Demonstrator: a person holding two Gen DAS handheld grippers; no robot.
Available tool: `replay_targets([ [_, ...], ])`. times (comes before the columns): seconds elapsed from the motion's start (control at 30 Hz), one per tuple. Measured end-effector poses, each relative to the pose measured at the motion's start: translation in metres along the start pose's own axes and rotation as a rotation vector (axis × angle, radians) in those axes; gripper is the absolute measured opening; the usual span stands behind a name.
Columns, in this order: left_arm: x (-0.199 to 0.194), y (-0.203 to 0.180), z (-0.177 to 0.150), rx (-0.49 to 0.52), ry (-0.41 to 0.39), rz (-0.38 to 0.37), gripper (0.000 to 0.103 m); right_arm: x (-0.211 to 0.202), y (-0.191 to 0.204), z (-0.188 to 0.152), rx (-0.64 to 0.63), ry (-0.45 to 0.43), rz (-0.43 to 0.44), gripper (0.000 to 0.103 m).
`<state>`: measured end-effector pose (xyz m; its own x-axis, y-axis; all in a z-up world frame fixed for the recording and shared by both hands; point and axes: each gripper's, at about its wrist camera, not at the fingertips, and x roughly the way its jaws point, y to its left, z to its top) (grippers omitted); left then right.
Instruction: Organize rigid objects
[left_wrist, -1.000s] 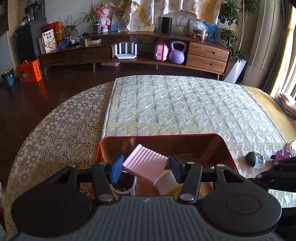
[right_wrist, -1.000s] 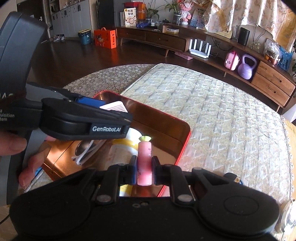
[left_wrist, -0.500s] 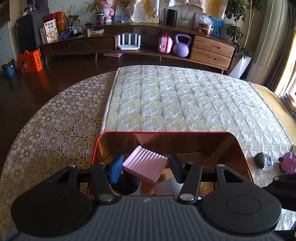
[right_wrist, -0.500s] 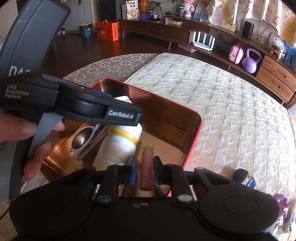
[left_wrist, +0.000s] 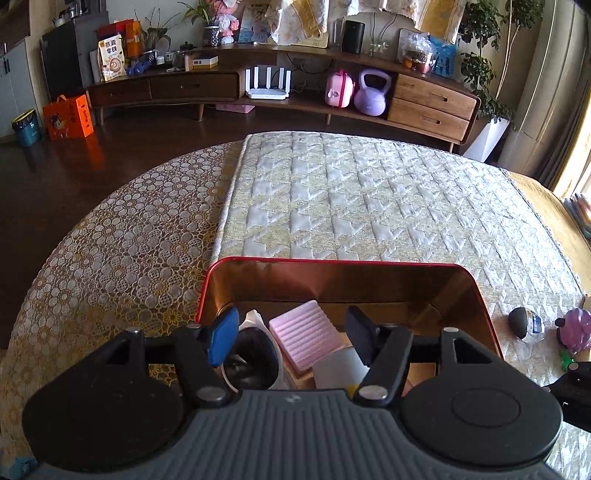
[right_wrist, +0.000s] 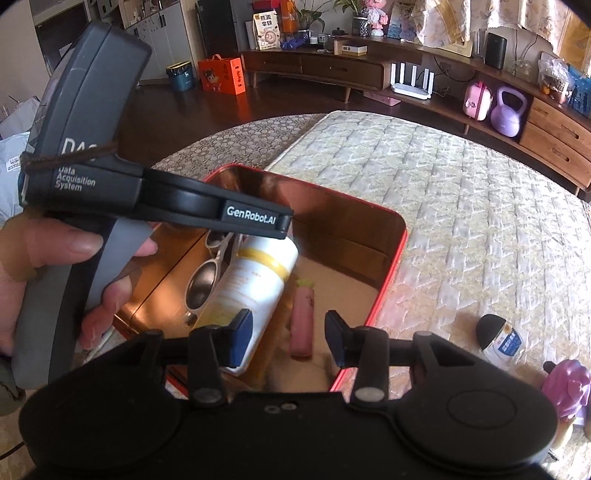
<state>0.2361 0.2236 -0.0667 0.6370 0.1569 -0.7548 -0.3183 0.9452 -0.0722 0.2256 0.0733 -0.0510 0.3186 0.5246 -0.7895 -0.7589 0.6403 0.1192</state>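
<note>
A red-rimmed metal box (left_wrist: 332, 263) (right_wrist: 400, 243) stands on the quilted table. My left gripper (left_wrist: 291, 334) is open above it; the pink ribbed block (left_wrist: 304, 334) lies loose in the box between the fingers, next to white sunglasses (left_wrist: 258, 354). My right gripper (right_wrist: 290, 334) is open over the box's near edge. The pink tube (right_wrist: 303, 317) lies on the box floor beside a white bottle with a yellow band (right_wrist: 255, 291) and the sunglasses (right_wrist: 207, 280).
A small dark-capped bottle (right_wrist: 498, 338) (left_wrist: 526, 323) and a purple toy (right_wrist: 567, 387) (left_wrist: 576, 330) lie on the cloth right of the box. The left gripper's body (right_wrist: 147, 199) and the hand holding it hang over the box's left side.
Both grippers opened. The left let go of the pink ribbed block and the right let go of the pink tube; both things now lie in the box.
</note>
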Motion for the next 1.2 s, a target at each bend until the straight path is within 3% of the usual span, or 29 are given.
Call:
replay_targets([
  [0.7,-0.07,-0.016,-0.021,0.021,-0.064,-0.081,0.063,-0.069,-0.006,-0.03,0.076,-0.115,0.031,0.053],
  [0.93,-0.099,-0.032,-0.036,0.035,-0.093,-0.134,0.063,-0.098,-0.013,-0.052,0.111,-0.169,0.012,0.064],
  [1.07,-0.113,-0.045,-0.047,0.037,-0.103,-0.161,0.071,-0.114,-0.021,-0.063,0.145,-0.193,-0.004,0.067],
  [1.2,-0.122,-0.06,-0.055,0.041,-0.112,-0.168,0.072,-0.13,-0.033,-0.08,0.189,-0.212,-0.025,0.073],
])
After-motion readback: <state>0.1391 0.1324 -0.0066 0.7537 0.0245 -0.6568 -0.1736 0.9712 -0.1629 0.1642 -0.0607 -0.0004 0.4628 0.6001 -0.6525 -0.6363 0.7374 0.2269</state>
